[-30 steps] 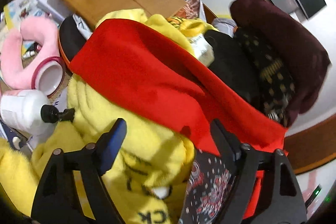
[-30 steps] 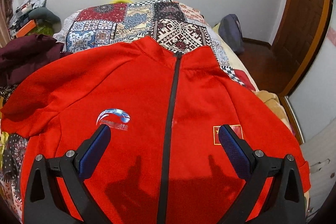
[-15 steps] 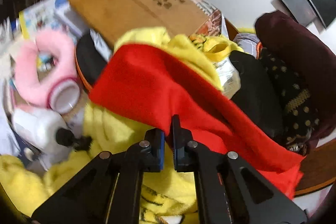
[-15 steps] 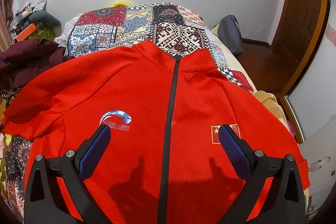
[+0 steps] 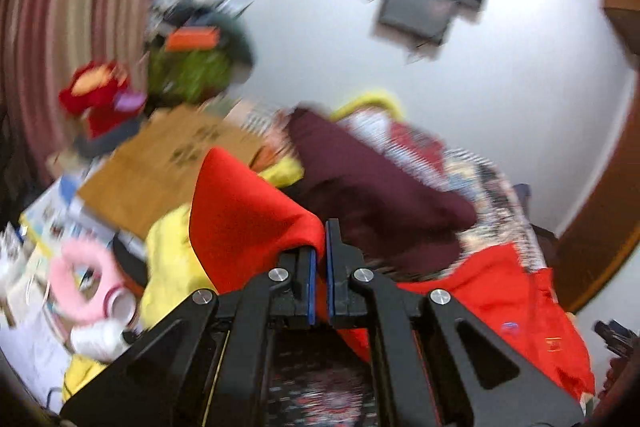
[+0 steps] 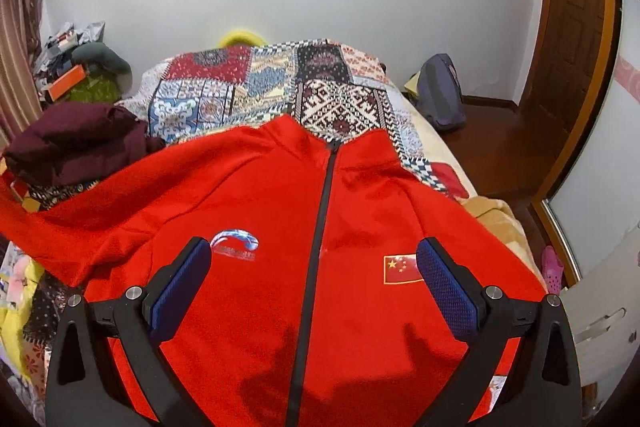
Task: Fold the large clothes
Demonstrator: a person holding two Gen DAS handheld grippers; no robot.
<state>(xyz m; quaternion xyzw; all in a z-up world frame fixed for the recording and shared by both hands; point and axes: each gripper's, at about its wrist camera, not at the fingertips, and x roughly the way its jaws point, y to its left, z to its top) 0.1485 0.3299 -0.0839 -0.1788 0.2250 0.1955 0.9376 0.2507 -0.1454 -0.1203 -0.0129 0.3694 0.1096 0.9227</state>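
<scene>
Left gripper (image 5: 319,251): jaws clamped together, blue pads nearly touching, red jacket sleeve (image 5: 248,215) pinched between them and draped off the left finger. Gripper is tilted a little below level. View is motion-blurred.

Right gripper (image 6: 314,267): jaws spread wide, nothing between the pads, both blue pads (image 6: 182,283) bare. It's pitched downward and hangs above the jacket front; zipper line runs roughly midway between the fingers.

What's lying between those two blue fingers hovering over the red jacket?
In the right wrist view, the right gripper stands open above the red jacket. Between its fingers lie bare red cloth and the black zipper, nothing else.
</scene>
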